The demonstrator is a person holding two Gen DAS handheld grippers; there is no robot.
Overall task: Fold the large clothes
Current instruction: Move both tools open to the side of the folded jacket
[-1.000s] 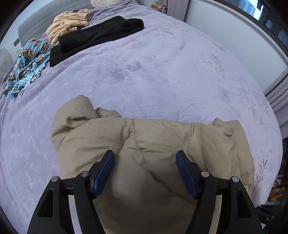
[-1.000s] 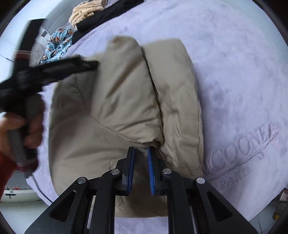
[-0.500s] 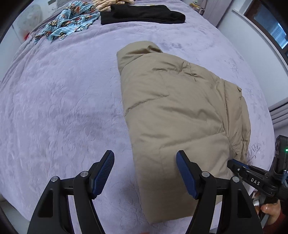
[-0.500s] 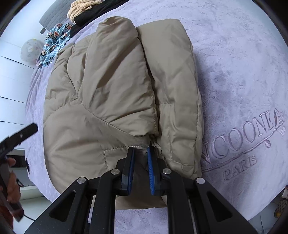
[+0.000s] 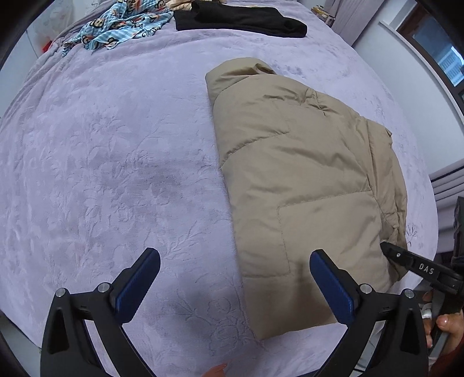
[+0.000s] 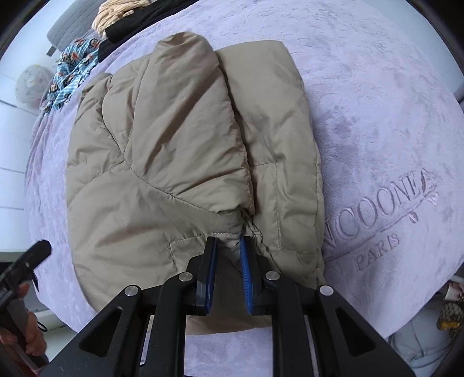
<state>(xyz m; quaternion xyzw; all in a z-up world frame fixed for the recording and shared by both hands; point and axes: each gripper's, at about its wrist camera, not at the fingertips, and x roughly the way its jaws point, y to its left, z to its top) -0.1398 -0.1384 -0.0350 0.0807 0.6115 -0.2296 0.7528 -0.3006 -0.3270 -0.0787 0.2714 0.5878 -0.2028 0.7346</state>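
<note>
A beige puffer jacket (image 5: pixel 307 185) lies folded lengthwise on the lilac bed cover (image 5: pixel 116 162). It also shows in the right wrist view (image 6: pixel 179 162), with a sleeve laid over its body. My left gripper (image 5: pixel 235 278) is open and empty, above the bed's near edge, its right finger over the jacket's near corner. My right gripper (image 6: pixel 227 246) has its jaws a small gap apart around a fold of the jacket's near edge; it also shows in the left wrist view (image 5: pixel 388 249) at the jacket's right side.
At the far end of the bed lie a black garment (image 5: pixel 237 17), a blue monkey-print garment (image 5: pixel 121 23) and a cream striped one (image 6: pixel 121 11). The cover bears embroidered lettering (image 6: pixel 385 214) to the right of the jacket. A wall and window (image 5: pixel 435 52) stand at the right.
My left gripper has let go and swung off the jacket to the left, over the bare cover. My right gripper's jaws have parted slightly at the jacket's near edge.
</note>
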